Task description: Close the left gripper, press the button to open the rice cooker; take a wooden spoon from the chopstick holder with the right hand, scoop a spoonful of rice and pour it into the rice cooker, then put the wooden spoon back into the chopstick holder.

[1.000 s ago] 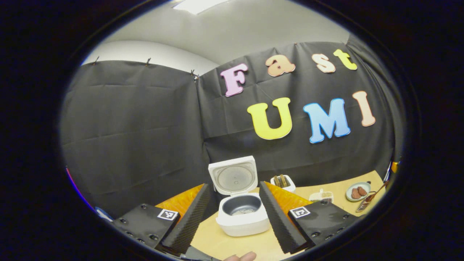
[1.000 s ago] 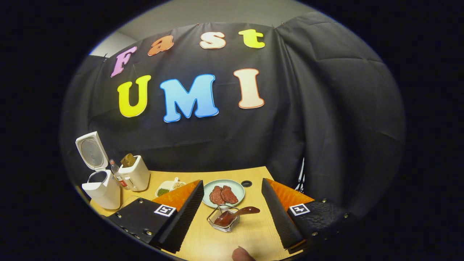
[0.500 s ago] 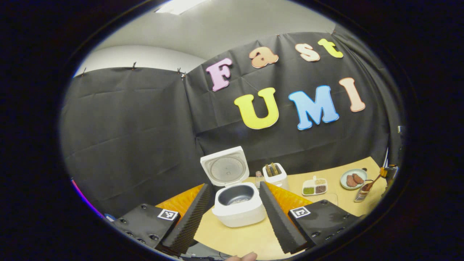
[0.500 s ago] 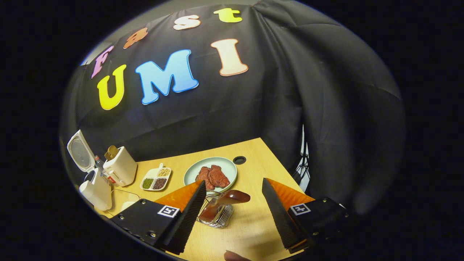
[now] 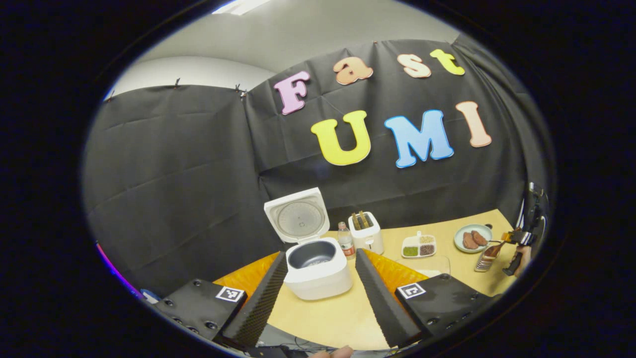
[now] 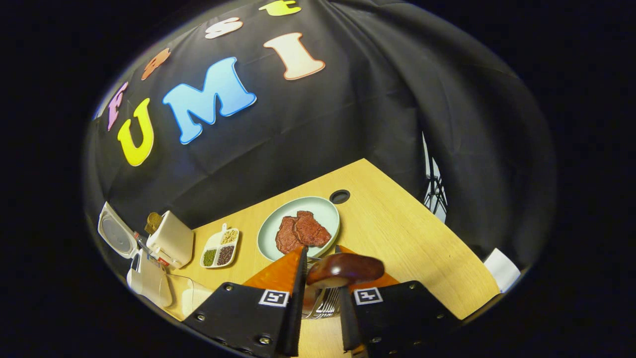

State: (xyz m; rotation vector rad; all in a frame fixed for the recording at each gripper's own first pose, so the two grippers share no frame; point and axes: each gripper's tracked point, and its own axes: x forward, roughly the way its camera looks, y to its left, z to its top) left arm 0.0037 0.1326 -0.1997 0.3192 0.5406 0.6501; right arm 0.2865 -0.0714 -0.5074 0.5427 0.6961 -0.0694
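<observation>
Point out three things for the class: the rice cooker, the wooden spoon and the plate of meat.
rice cooker (image 5: pixel 318 276): left gripper view, white front of its body.
wooden spoon (image 6: pixel 345 269): right gripper view, its rounded bowl.
plate of meat (image 6: pixel 322 211): right gripper view, bare rim behind the meat.

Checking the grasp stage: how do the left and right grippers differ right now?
The left gripper stands open, its fingers wide apart with the white rice cooker between them, holding nothing. The right gripper has closed on the dark wooden spoon above the wire chopstick holder. Both point over the wooden table.
</observation>
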